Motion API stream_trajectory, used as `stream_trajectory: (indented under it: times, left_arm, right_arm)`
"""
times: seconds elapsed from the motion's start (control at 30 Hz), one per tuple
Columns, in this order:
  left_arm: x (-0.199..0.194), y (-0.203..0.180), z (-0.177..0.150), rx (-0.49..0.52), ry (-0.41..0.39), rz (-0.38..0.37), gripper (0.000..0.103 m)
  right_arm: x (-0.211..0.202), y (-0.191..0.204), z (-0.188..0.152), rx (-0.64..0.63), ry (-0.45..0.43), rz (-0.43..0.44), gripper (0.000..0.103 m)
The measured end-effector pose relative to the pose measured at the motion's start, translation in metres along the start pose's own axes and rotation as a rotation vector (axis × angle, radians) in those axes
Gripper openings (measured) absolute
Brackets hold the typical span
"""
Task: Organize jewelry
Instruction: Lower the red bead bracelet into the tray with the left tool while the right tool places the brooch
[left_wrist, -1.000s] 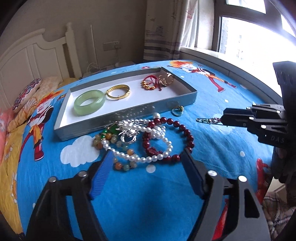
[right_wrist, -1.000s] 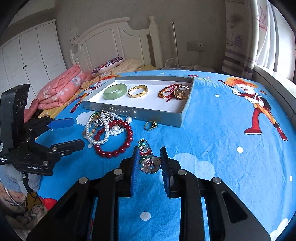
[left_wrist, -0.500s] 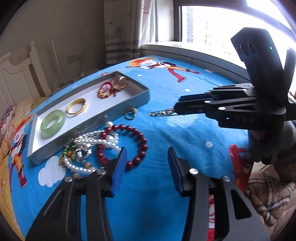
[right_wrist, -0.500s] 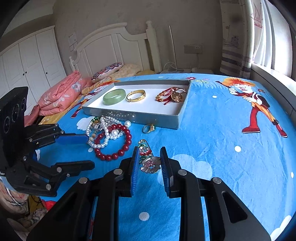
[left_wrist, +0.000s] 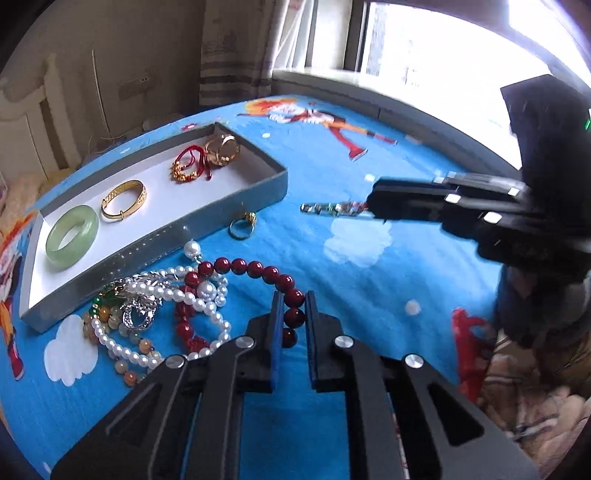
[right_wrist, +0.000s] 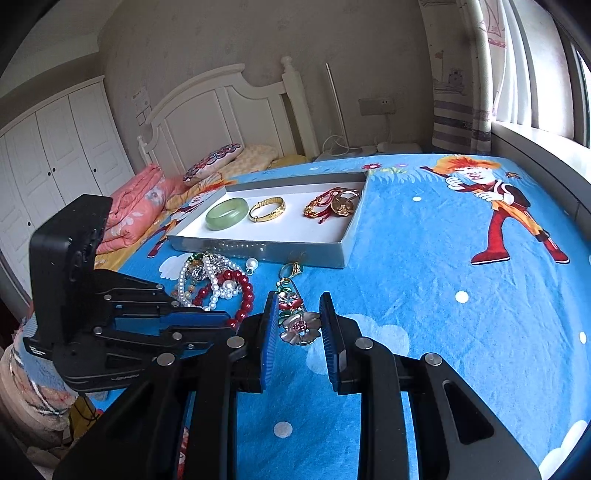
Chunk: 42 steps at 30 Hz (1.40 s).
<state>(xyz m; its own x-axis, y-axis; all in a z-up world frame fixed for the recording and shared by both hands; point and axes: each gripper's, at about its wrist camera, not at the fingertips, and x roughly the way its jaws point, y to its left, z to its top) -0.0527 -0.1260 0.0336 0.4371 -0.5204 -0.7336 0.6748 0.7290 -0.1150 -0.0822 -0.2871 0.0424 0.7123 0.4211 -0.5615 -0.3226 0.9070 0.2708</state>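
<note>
We count four pieces in the shallow grey cardboard tray with a white floor (left_wrist: 273, 184): one pale green jade bangle (left_wrist: 72, 236), one patterned gold bangle (left_wrist: 123, 200), one red cord bracelet with gold beads (left_wrist: 190, 168) and one round gold-toned pendant (left_wrist: 221, 149). On the blue cartoon-print bedspread (right_wrist: 424, 266), at the tray's 6 o'clock, lies a tangle that we can only partly count: one dark red bead bracelet (left_wrist: 255, 269), white pearl strands (left_wrist: 177, 295), one strand of mixed green and amber beads (left_wrist: 105, 314) and a silver ornament (left_wrist: 138, 314). One small gold ring with a green stone (left_wrist: 242, 227) lies apart, just beside the tray wall

Our left gripper (left_wrist: 293, 319) has its blue-padded jaws clenched on the dark red bead bracelet, two of its glossy round beads sitting between the pads at the loop's 4 o'clock. Our right gripper (right_wrist: 295, 328) grasps one long enamelled flower brooch (right_wrist: 297, 325), a grey-petalled bloom with a pink centre below smaller red and green flowers; it is held above the bedspread at the ring's 6 o'clock in the right wrist view
</note>
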Motion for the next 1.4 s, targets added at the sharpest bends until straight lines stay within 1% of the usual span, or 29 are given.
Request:
stream_trajectory:
  times: [0.03, 0.1, 0.2, 0.27, 0.37, 0.47, 0.57, 0.73, 0.87, 1.03, 1.1, 1.23, 1.3, 1.4]
  left_arm:
    - [-0.015, 0.004, 0.004, -0.035, -0.045, -0.044, 0.01]
    - [-0.044, 0.013, 0.014, -0.095, -0.125, -0.099, 0.011]
    - [-0.075, 0.023, 0.027, -0.137, -0.196, -0.151, 0.011]
    - [-0.087, 0.026, 0.034, -0.153, -0.227, -0.178, 0.011]
    - [-0.099, 0.028, 0.041, -0.157, -0.258, -0.178, 0.011]
    - [-0.103, 0.034, 0.041, -0.165, -0.264, -0.141, 0.011]
    - [-0.104, 0.049, 0.042, -0.199, -0.27, -0.107, 0.011]
    - [-0.101, 0.079, 0.046, -0.256, -0.27, -0.099, 0.011]
    - [-0.095, 0.094, 0.055, -0.273, -0.261, -0.065, 0.011]
    - [-0.079, 0.126, 0.077, -0.339, -0.256, -0.003, 0.011]
    - [-0.071, 0.139, 0.087, -0.373, -0.25, -0.007, 0.011]
    - [-0.05, 0.163, 0.108, -0.433, -0.247, 0.014, 0.011]
    - [-0.037, 0.17, 0.118, -0.443, -0.236, 0.033, 0.011]
    - [-0.016, 0.173, 0.128, -0.429, -0.206, 0.087, 0.011]
  right_arm:
    - [-0.003, 0.002, 0.001, -0.004, -0.007, -0.001, 0.024]
    - [-0.011, 0.007, 0.005, -0.017, -0.026, -0.002, 0.024]
    - [-0.026, 0.017, 0.014, -0.044, -0.066, -0.003, 0.024]
    - [-0.034, 0.023, 0.018, -0.059, -0.089, -0.001, 0.024]
    - [-0.043, 0.032, 0.023, -0.085, -0.111, -0.005, 0.024]
    - [-0.045, 0.04, 0.029, -0.112, -0.118, -0.005, 0.024]
    - [-0.04, 0.046, 0.035, -0.136, -0.112, -0.008, 0.024]
    - [-0.022, 0.052, 0.043, -0.164, -0.091, -0.011, 0.024]
    - [-0.002, 0.053, 0.051, -0.176, -0.064, -0.012, 0.024]
    - [0.039, 0.047, 0.07, -0.172, -0.008, -0.023, 0.024]
    - [0.057, 0.044, 0.076, -0.164, 0.015, -0.033, 0.024]
    - [0.093, 0.033, 0.085, -0.135, 0.074, -0.044, 0.024]
    - [0.11, 0.026, 0.087, -0.108, 0.106, -0.04, 0.024]
    - [0.131, 0.017, 0.088, -0.066, 0.152, -0.019, 0.024]
